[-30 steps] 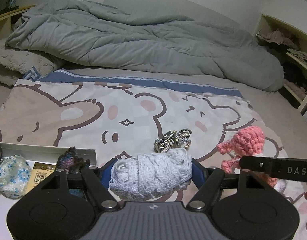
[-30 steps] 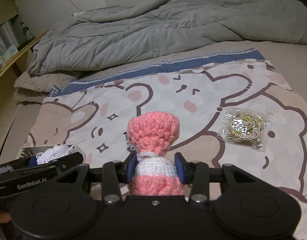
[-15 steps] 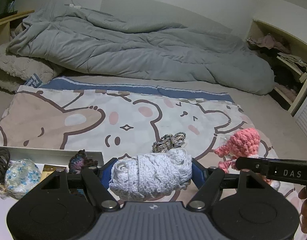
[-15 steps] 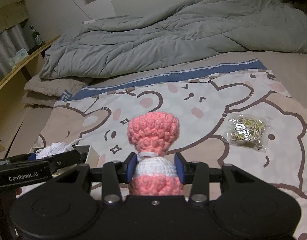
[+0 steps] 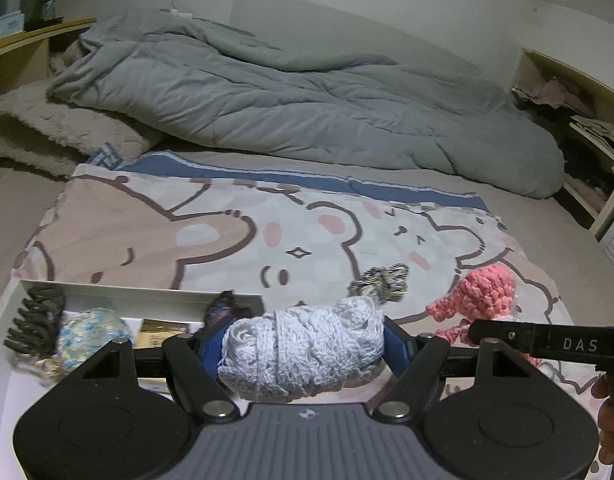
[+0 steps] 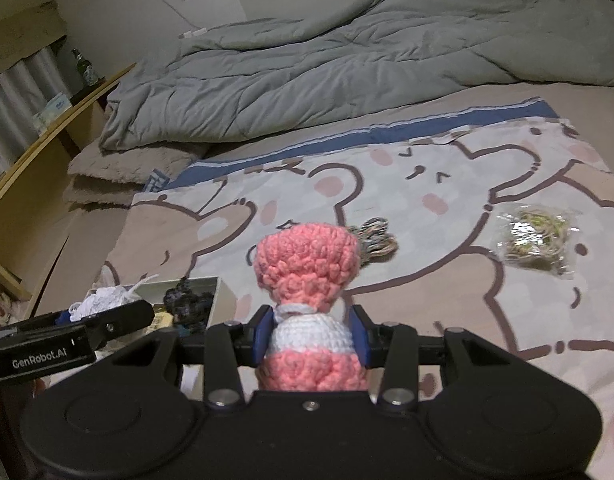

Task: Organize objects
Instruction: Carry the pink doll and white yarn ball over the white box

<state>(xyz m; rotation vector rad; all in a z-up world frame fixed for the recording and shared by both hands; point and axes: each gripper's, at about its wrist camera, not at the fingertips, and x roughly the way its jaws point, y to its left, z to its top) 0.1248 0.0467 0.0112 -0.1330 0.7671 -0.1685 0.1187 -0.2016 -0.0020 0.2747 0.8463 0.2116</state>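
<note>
- The left gripper (image 5: 303,344) is closed on a ball of pale blue yarn (image 5: 303,350); the yarn fills the gap between its two blue pads and is held above the bed.
- The right gripper (image 6: 311,334) is closed on a pink and white crochet doll (image 6: 307,300); the pads press on its white middle band, and the pink head stands upright above the fingers.
- Just left of the left gripper lies a white box (image 5: 119,294) with a flowered pouch (image 5: 89,334), a dark hair clip (image 5: 33,322) and dark yarn (image 5: 221,310) inside.
- On the bear blanket (image 5: 211,236) ahead lies a small bundle of mixed-colour yarn (image 5: 381,280).
- To the right, on the same blanket, lies a clear plastic bag (image 6: 533,242), well apart from the doll.
- A grey quilt (image 5: 299,96) is heaped at the far side of the bed.
</note>
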